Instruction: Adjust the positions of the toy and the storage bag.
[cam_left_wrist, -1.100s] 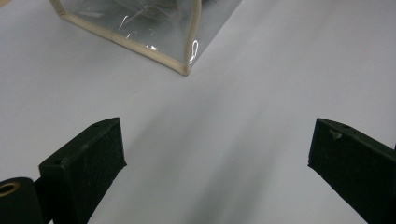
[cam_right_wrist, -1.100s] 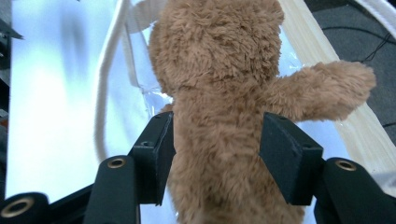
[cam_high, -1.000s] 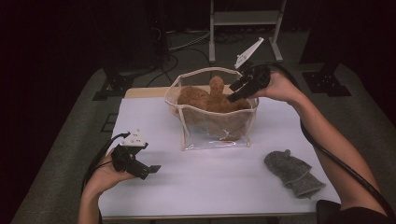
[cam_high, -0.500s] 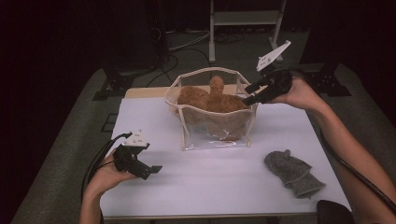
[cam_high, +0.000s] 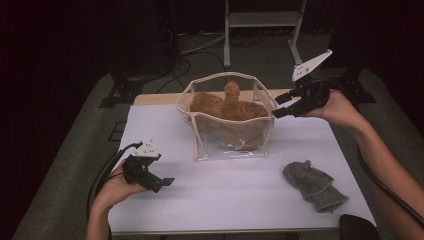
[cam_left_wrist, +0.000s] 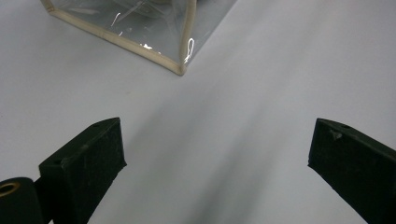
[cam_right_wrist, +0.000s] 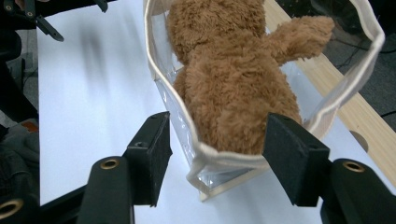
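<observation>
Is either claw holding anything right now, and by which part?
Nothing is held. The right claw stands open beside the clear bag's rim; the left claw is open above the bare table.

Brown plush bear (cam_right_wrist: 233, 88), clear cream-trimmed bag (cam_high: 227, 142), grey sock (cam_high: 312, 185), white table (cam_high: 225, 200)

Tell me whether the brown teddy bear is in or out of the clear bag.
In. The teddy bear sits inside the clear bag, whose top is open; one limb pokes above the rim.

Black two-jaw tool (cam_high: 168, 181) in each hand, grey triangular top plates, trailing black cables, bare forearms
</observation>
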